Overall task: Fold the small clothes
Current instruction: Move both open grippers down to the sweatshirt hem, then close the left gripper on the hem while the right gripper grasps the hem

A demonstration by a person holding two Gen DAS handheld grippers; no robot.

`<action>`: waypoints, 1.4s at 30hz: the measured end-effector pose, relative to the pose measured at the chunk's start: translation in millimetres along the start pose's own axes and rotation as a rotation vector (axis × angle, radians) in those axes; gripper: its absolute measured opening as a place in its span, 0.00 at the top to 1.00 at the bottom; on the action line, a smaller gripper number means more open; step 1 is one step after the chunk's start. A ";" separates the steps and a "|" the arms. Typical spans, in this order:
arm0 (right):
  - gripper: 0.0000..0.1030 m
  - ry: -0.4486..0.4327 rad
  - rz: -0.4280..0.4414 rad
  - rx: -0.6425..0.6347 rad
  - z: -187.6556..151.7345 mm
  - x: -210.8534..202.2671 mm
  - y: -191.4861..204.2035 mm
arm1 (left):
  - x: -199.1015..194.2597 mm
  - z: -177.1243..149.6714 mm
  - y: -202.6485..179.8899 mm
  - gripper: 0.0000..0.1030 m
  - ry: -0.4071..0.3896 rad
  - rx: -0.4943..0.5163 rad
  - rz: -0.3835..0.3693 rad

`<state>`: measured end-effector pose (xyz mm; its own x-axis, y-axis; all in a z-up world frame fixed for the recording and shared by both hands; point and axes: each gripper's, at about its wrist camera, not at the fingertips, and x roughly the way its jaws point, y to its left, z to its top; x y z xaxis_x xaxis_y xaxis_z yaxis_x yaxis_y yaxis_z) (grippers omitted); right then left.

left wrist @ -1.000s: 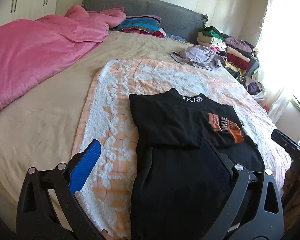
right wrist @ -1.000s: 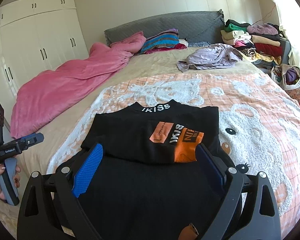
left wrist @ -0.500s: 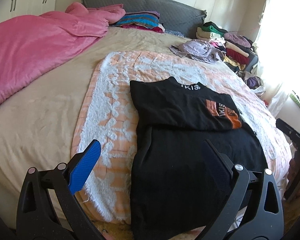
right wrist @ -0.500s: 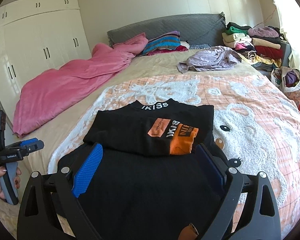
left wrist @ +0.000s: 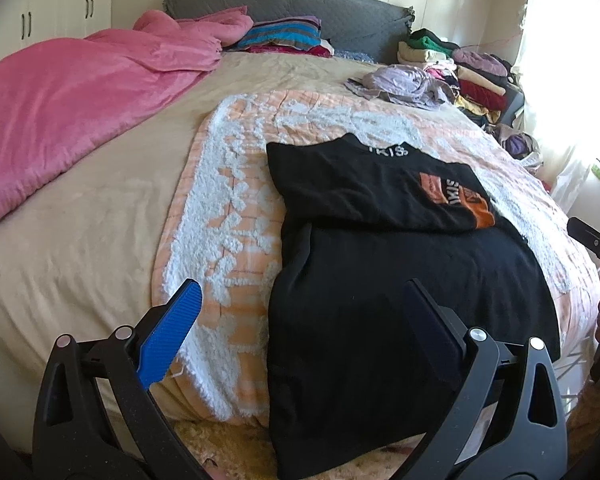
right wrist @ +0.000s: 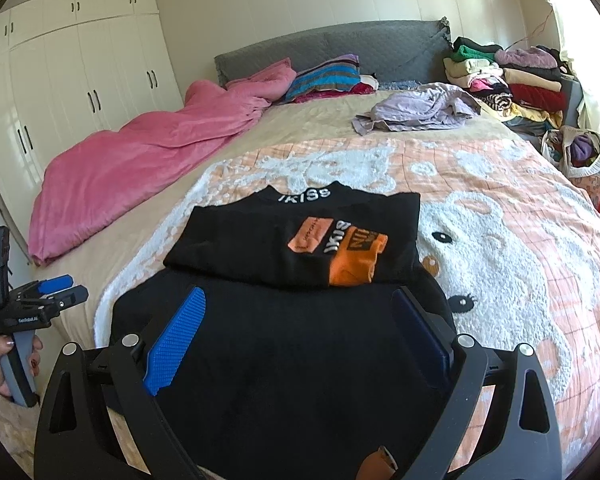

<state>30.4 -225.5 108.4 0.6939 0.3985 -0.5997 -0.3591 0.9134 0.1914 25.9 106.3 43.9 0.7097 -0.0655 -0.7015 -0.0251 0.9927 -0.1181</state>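
Note:
A black T-shirt (left wrist: 380, 280) with an orange print lies on the peach-and-white blanket (left wrist: 228, 208), its sides folded in and its lower part hanging over the bed's near edge. It also shows in the right wrist view (right wrist: 300, 340). My left gripper (left wrist: 300, 304) is open and empty, above the shirt's left edge near the bed's edge. My right gripper (right wrist: 300, 312) is open and empty, above the shirt's lower part. The left gripper also shows at the left of the right wrist view (right wrist: 56, 288).
A pink duvet (left wrist: 80, 108) covers the bed's left side. A crumpled lilac garment (right wrist: 420, 108) lies at the far right of the bed. Stacked folded clothes (right wrist: 512, 76) stand beside the bed at the right. A striped pillow (right wrist: 328, 76) leans on the grey headboard.
Both grippers have drawn back toward the foot of the bed and risen a little. The shirt looks further away and has not moved. Both stay open.

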 end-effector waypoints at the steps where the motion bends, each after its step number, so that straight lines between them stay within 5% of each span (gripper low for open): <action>1: 0.10 0.005 -0.001 -0.001 -2.2 -0.4 -1.2 | 1.2 -2.2 0.6 0.09 0.007 -0.002 0.001; 30: 0.10 0.130 0.005 0.010 -63.8 -1.0 -20.3 | 6.2 -70.4 21.7 0.09 0.188 -0.022 0.059; 38: 0.10 0.158 -0.011 0.008 -78.8 -6.8 -28.5 | 12.3 -91.4 15.6 0.09 0.241 -0.031 -0.004; 42: 0.09 0.170 -0.022 0.013 -85.6 -9.5 -34.0 | 14.3 -101.2 17.8 0.24 0.266 -0.057 -0.050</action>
<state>-17.4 -267.4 41.0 0.5856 0.3599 -0.7263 -0.3362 0.9232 0.1864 -35.6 112.7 -39.4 0.5017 -0.1456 -0.8527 -0.0397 0.9808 -0.1909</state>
